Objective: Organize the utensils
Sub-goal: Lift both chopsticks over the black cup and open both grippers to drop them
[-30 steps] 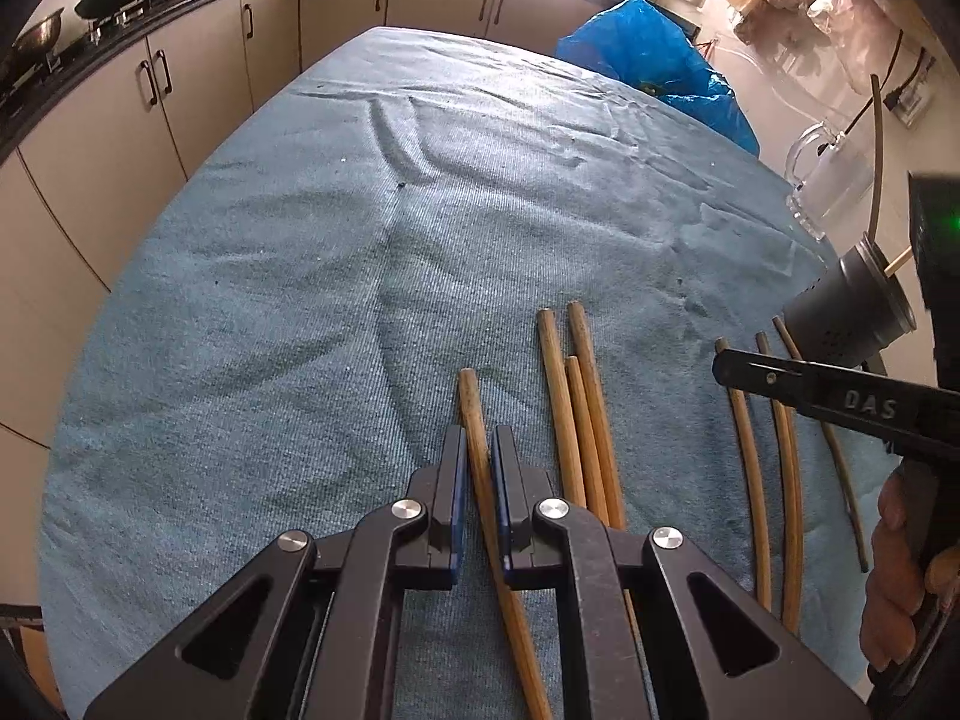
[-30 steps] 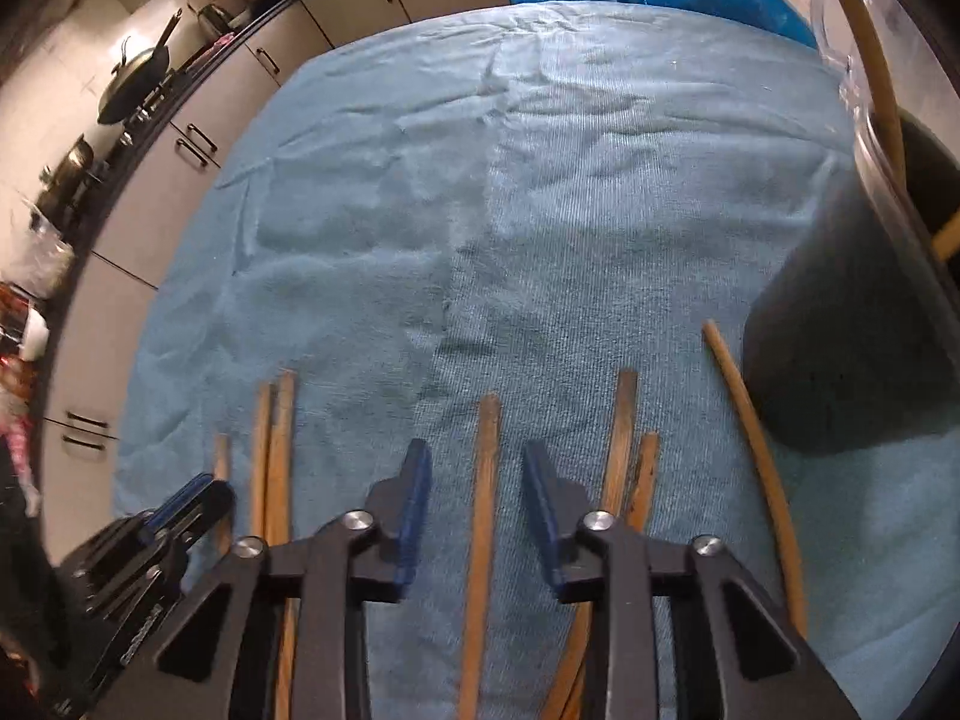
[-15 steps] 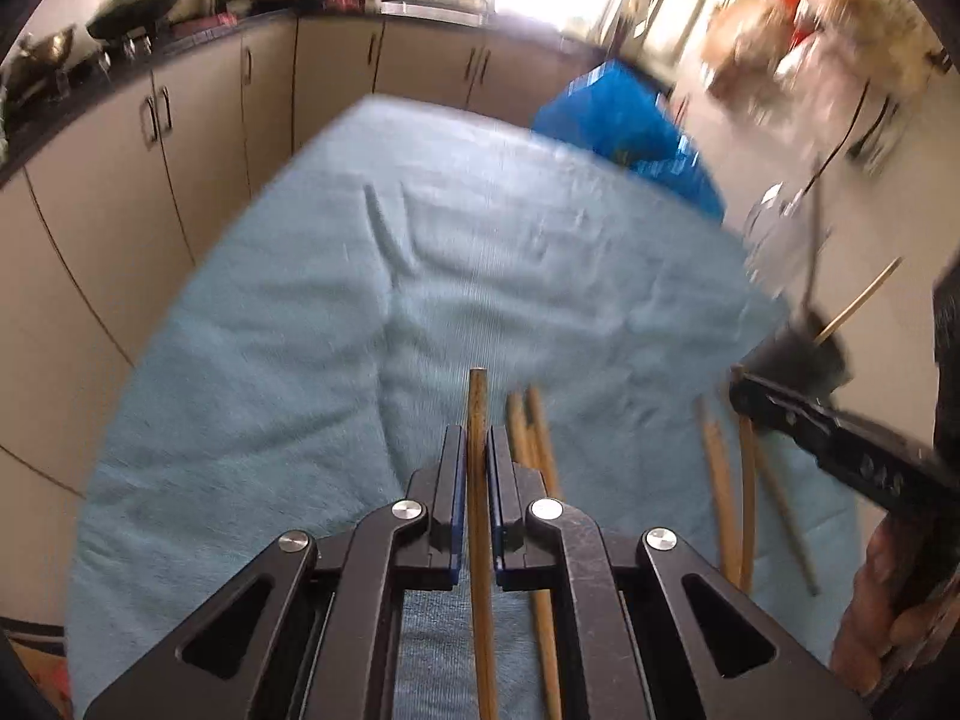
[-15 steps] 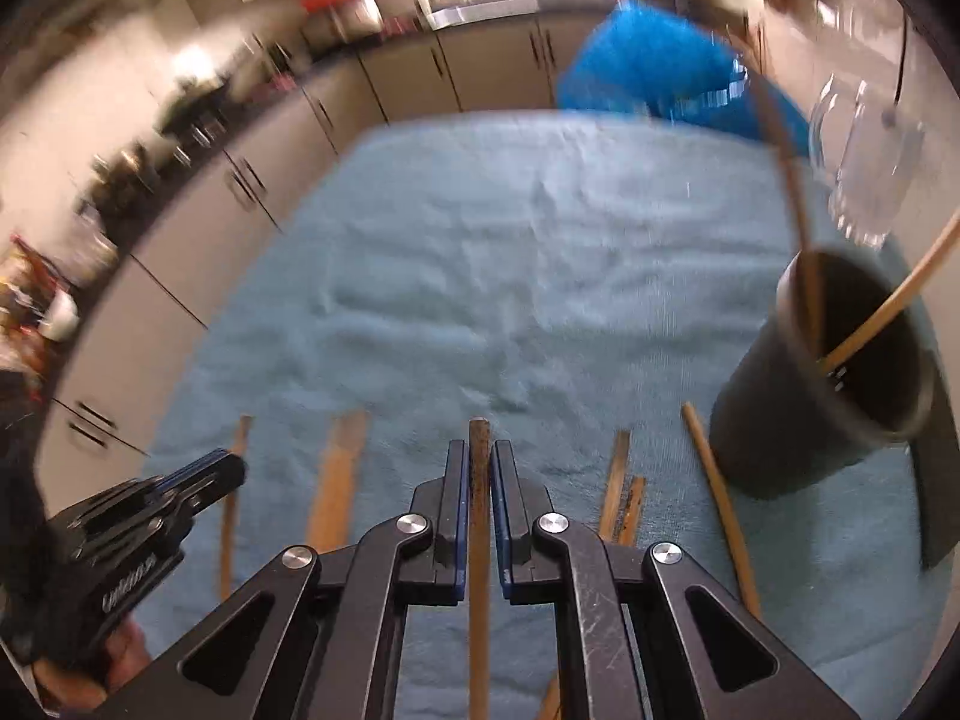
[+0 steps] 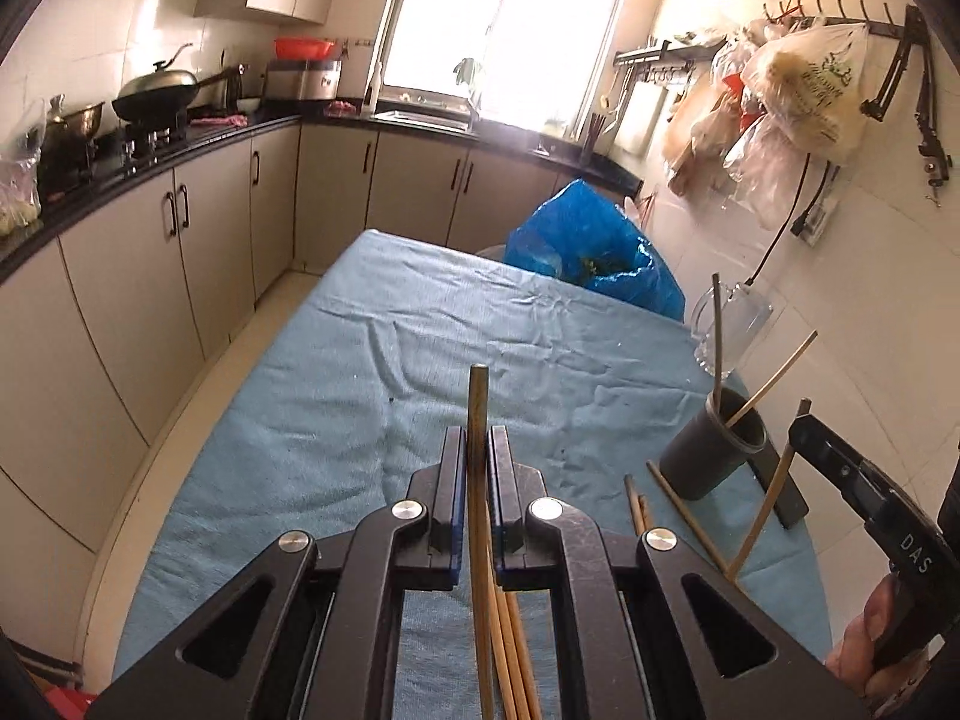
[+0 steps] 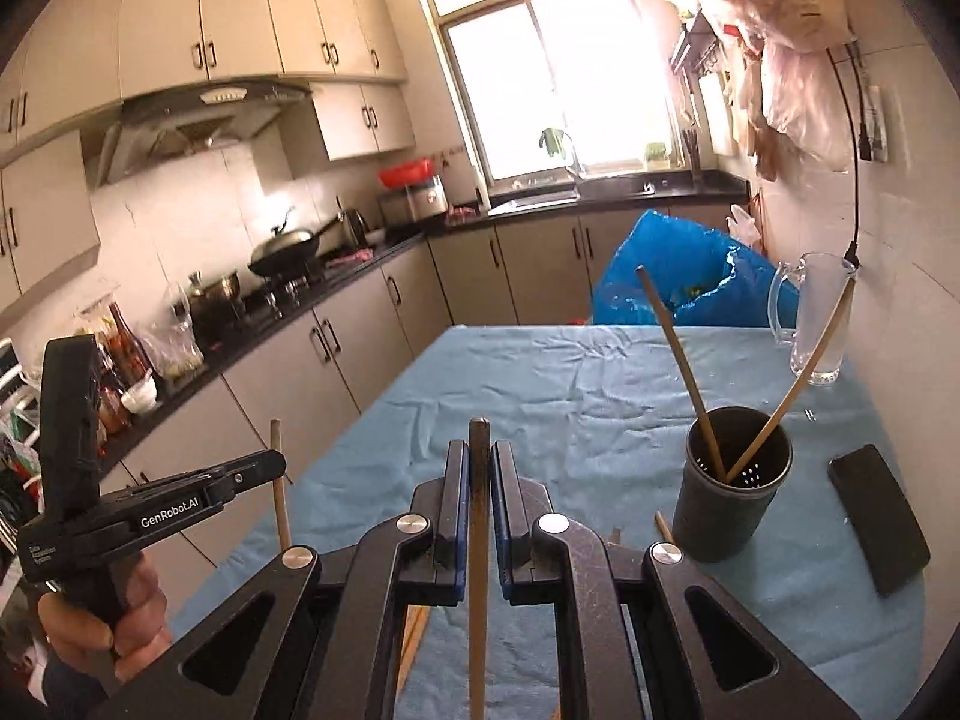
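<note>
While raised off the blue cloth [image 5: 372, 360], 1 chopstick [image 5: 478, 420] is clamped by left gripper [image 5: 477, 468]; another chopstick [image 6: 479, 480] is pinched by right gripper [image 6: 479, 480], black holder [image 6: 729, 504] right of it.

Both views ride low behind their own tongs, close above the near end of the desk [image 5: 336, 360], and face along it toward the window [image 5: 504, 24] at the far wall. The left wrist view sits toward the desk's left side, the right wrist view further right. Both take in the dark holder [image 5: 714, 450] [image 6: 729, 498], the blue bag [image 5: 594, 252] [image 6: 678, 276] and the opposite tongs at their frame edges.
</note>
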A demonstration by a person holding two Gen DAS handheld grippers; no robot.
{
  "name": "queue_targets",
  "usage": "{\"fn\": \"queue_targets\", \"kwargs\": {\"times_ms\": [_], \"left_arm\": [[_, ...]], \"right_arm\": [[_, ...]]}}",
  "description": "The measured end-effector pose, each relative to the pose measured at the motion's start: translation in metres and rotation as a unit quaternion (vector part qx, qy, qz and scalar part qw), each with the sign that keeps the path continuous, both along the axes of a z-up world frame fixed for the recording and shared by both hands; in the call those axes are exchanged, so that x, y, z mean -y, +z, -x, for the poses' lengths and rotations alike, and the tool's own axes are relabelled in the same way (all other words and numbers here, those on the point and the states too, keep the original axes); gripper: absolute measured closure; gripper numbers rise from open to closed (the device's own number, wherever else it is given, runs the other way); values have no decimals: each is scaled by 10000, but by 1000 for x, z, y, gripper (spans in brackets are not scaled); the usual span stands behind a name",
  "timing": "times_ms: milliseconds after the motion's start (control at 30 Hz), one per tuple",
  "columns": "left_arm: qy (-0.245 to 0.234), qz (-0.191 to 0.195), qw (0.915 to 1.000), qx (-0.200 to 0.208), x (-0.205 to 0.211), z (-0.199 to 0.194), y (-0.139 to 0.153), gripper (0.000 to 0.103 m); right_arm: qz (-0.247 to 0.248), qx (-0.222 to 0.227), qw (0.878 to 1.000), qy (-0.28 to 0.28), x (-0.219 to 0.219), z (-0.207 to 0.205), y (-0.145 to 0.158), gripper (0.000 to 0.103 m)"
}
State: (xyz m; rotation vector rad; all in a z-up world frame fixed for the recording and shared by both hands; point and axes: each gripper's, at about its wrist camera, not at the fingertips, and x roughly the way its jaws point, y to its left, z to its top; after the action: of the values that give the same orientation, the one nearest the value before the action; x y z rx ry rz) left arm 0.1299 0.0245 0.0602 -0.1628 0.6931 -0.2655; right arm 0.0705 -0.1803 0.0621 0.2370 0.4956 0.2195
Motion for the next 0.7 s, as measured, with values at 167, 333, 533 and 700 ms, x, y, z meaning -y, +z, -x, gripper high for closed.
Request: {"fn": "queue_targets", "kwargs": {"times_ms": [167,333,533,700], "left_arm": [[19,-3,10000,69,1,8,7,97],[27,1,9999,150,2,15,12,97],[10,-2,9998,198,4,19,18,97],[-15,1,9997,256,7,22,23,97]], "right_arm": [[-74,73,9999,-53,6,11,6,95],[-139,156,9997,-123,12,18,9,95],[-177,253,9994,-171,21,23,12,95],[-277,253,9989,-280,31,25,13,95]]}}
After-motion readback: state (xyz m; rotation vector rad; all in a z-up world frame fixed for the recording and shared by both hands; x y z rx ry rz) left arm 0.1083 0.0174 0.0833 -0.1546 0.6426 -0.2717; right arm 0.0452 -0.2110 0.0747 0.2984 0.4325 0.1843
